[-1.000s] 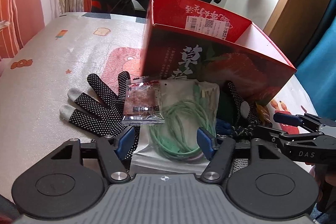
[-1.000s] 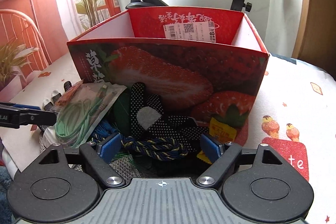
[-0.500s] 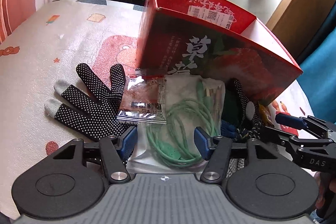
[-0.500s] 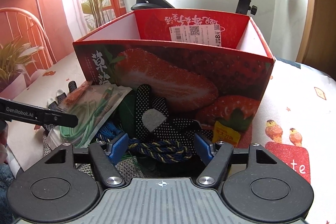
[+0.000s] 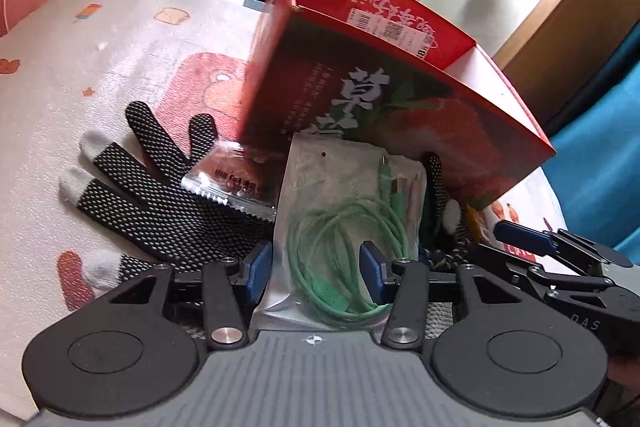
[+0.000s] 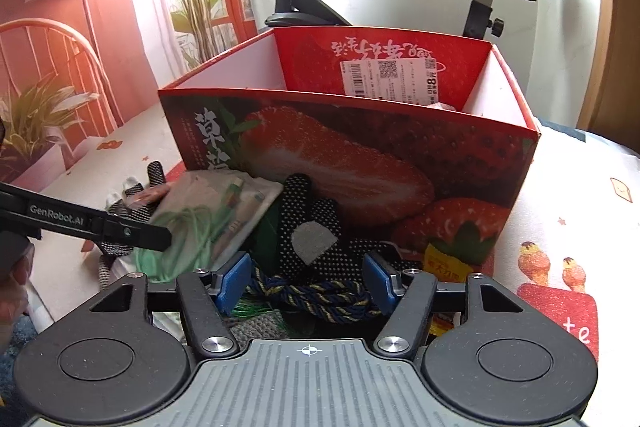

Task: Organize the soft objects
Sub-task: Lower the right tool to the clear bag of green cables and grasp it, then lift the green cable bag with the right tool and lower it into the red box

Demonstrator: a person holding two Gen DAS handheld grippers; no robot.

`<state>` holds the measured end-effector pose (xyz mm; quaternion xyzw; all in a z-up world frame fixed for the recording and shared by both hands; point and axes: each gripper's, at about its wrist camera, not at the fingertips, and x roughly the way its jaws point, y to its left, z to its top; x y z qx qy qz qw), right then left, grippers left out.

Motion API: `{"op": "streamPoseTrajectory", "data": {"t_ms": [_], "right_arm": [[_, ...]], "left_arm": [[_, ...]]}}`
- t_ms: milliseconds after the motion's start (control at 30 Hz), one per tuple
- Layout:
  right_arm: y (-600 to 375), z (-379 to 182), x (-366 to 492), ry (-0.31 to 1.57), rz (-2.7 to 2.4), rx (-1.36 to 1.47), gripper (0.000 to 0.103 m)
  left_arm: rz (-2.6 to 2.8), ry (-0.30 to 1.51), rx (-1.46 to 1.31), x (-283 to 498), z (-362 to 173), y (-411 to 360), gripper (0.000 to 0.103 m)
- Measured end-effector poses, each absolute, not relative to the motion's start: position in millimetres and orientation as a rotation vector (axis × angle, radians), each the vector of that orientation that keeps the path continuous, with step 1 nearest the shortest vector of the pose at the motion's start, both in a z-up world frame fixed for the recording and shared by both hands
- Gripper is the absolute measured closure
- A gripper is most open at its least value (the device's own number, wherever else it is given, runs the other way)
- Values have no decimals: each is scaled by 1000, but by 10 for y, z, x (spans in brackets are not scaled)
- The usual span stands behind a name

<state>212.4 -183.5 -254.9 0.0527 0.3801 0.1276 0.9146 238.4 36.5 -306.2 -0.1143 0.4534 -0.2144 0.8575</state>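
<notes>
Dotted black glove [image 5: 160, 203] lies flat on the patterned cloth [image 5: 80, 79] at far left, with a small clear snack packet [image 5: 236, 183] over its fingers. Next, the left gripper [image 5: 316, 273] is clenched on a clear bag of green cable [image 5: 344, 215], which leans against the red strawberry box [image 6: 360, 163]. Further right, the right gripper [image 6: 308, 285] straddles a navy braided rope [image 6: 316, 297], jaws parted around it, beside a second dotted glove [image 6: 312, 227].

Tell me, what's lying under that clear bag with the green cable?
The clear bag leans against the strawberry box, overlapping a red snack packet and a dotted black glove. What lies directly beneath its middle is hidden.
</notes>
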Motion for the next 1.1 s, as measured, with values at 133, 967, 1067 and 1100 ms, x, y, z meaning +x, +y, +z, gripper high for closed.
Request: {"op": "streamPoseTrajectory", "data": {"t_ms": [133, 967, 1067, 1100], "right_arm": [[-1764, -2536, 2123, 782, 300, 101, 47], [-1597, -2756, 2097, 920, 395, 163, 60], [-1580, -2755, 2095, 924, 396, 153, 61], [-1577, -2757, 2093, 926, 395, 152, 62]], "left_arm": [[-480, 956, -226, 2345, -3067, 268, 57], [-499, 968, -192, 2165, -3148, 163, 69], [-495, 973, -192, 2148, -3162, 158, 69], [-496, 974, -187, 2143, -3158, 146, 69]]}}
